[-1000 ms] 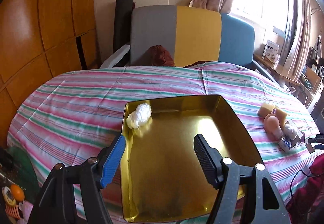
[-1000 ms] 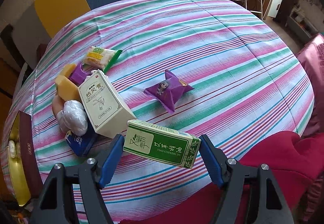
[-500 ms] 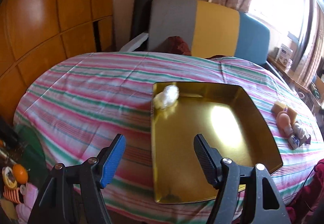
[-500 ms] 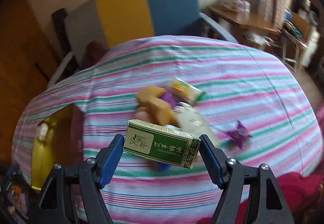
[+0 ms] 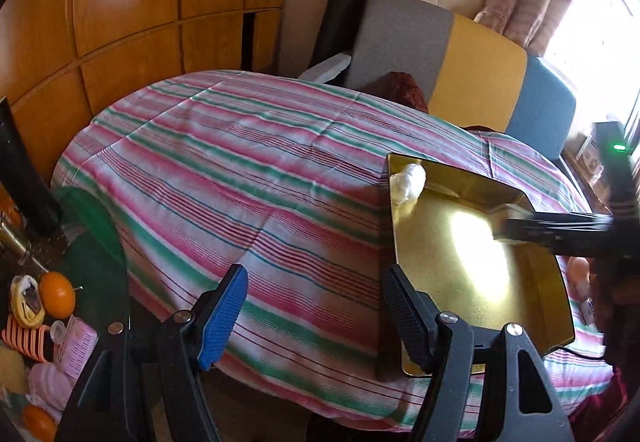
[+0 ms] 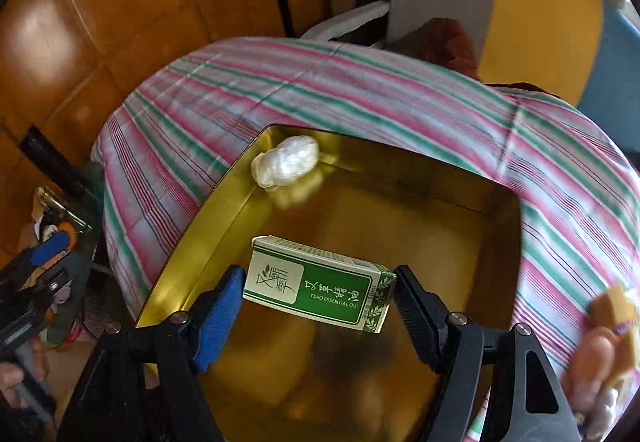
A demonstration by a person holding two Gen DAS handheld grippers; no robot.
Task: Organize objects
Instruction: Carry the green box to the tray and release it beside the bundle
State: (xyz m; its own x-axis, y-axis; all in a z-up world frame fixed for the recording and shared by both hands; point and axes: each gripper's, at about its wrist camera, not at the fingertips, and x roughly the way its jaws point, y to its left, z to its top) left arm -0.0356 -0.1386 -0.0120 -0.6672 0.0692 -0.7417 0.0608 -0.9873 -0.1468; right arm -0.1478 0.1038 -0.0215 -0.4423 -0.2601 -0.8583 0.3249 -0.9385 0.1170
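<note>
The right gripper (image 6: 318,292) pinches a green and white box (image 6: 320,284) above the gold tray (image 6: 496,238) on the striped table. A white wrapped ball (image 6: 286,166) sits in the tray's corner. The left gripper (image 5: 314,316) is spread wide, holding nothing, beside the tray.

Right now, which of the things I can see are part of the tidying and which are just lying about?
Part of the job:
- green box, clamped in the right gripper over the tray
- gold tray
- white wrapped bundle in the tray's far corner
- left gripper, open and empty

Just lying about:
- striped tablecloth
- colourful chair
- orange
</note>
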